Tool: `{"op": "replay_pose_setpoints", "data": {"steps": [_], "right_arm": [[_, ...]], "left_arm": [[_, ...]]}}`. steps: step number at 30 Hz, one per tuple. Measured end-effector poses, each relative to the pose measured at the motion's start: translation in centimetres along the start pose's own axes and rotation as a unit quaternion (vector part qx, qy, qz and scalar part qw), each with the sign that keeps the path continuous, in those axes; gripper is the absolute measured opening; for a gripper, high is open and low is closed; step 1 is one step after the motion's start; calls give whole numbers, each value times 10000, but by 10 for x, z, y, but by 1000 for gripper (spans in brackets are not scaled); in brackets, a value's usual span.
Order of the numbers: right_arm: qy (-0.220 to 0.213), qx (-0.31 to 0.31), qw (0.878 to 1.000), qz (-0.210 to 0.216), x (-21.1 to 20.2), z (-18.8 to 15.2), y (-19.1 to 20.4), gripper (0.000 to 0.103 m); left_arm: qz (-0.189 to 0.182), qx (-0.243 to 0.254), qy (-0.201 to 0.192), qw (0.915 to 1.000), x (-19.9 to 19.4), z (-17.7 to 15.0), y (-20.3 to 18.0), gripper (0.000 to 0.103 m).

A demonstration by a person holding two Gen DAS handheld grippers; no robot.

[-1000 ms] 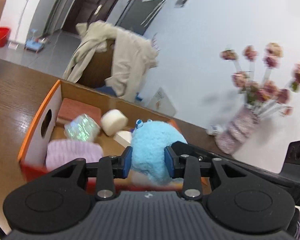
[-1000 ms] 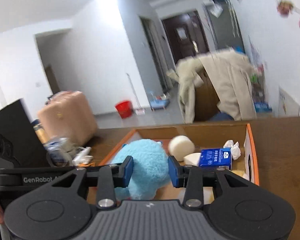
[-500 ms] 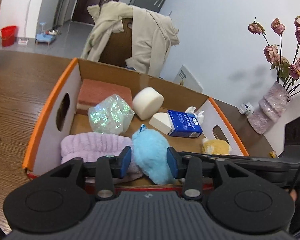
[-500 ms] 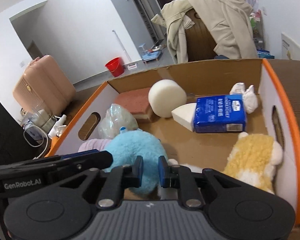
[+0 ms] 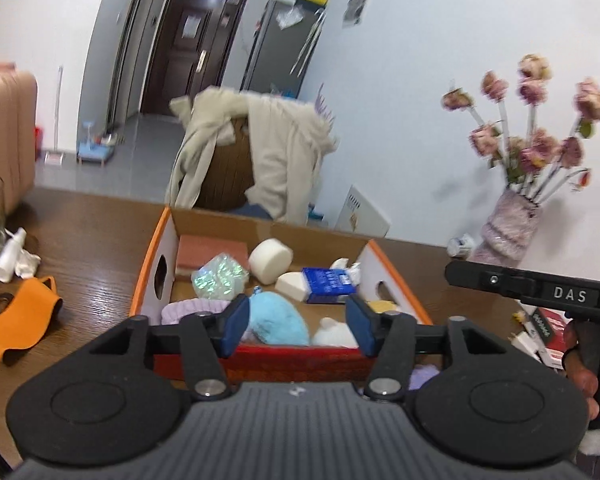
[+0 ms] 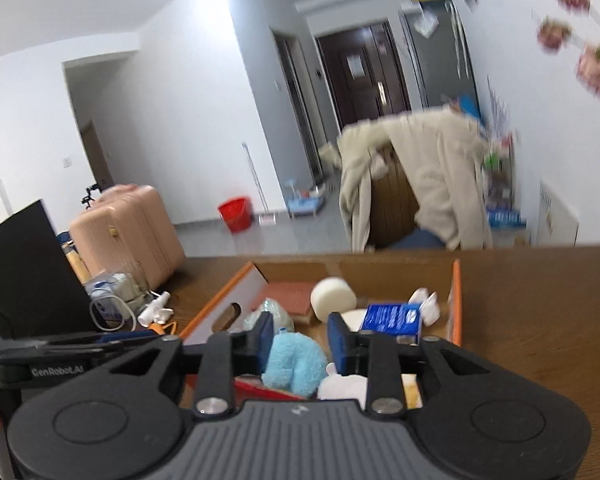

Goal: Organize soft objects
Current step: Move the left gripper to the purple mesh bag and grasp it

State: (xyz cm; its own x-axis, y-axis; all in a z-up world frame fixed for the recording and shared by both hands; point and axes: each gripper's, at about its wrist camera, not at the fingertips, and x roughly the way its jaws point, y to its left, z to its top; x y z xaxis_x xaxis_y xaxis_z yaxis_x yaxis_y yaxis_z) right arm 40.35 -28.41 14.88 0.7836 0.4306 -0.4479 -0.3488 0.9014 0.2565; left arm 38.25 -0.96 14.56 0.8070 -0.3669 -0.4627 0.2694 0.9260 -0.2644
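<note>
We are holding both grippers just short of the box (image 5: 150, 264), and the blue plush (image 5: 276, 318) is lying inside it by the near wall, beside the pink hat (image 5: 192, 308). The left gripper (image 5: 296, 330) has just been opening and its jaws are standing spread with nothing pinched; the right gripper (image 6: 300, 340) has also just been opening, its jaws apart and empty. We are risking snagging the near wall and dragging the box if we reach back in low

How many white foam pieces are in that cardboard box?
2: a round foam cylinder near the back, and a foam wedge just in front, touching the blue tissue pack. Others may be hidden.
</note>
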Motion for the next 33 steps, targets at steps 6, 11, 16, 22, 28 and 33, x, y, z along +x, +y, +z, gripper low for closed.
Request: {"op": "replay_pose_setpoints", "data": {"steps": [6, 11, 16, 22, 28, 33], "right_arm": [[-197, -672, 9975, -75, -63, -39, 17, 56], [-297, -557, 9980, 3, -97, -87, 15, 74], [-2, -392, 9992, 40, -112, -135, 10, 74], [196, -340, 9991, 151, -107, -166, 7, 74], [36, -313, 9995, 86, -99, -155, -3, 73], [27, -495, 9987, -117, -66, -125, -15, 67]], "left_arm": [[312, 335, -399, 9982, -62, -42, -29, 83], [812, 318, -649, 9941, -109, -107, -35, 97], [1170, 178, -468, 9919, -133, -160, -34, 100], [1281, 158, -212, 9914, -122, -176, -37, 100], [1097, 351, -122, 9933, -88, -165, -53, 100], [902, 494, 5, 9947, -37, -146, -62, 99]]}}
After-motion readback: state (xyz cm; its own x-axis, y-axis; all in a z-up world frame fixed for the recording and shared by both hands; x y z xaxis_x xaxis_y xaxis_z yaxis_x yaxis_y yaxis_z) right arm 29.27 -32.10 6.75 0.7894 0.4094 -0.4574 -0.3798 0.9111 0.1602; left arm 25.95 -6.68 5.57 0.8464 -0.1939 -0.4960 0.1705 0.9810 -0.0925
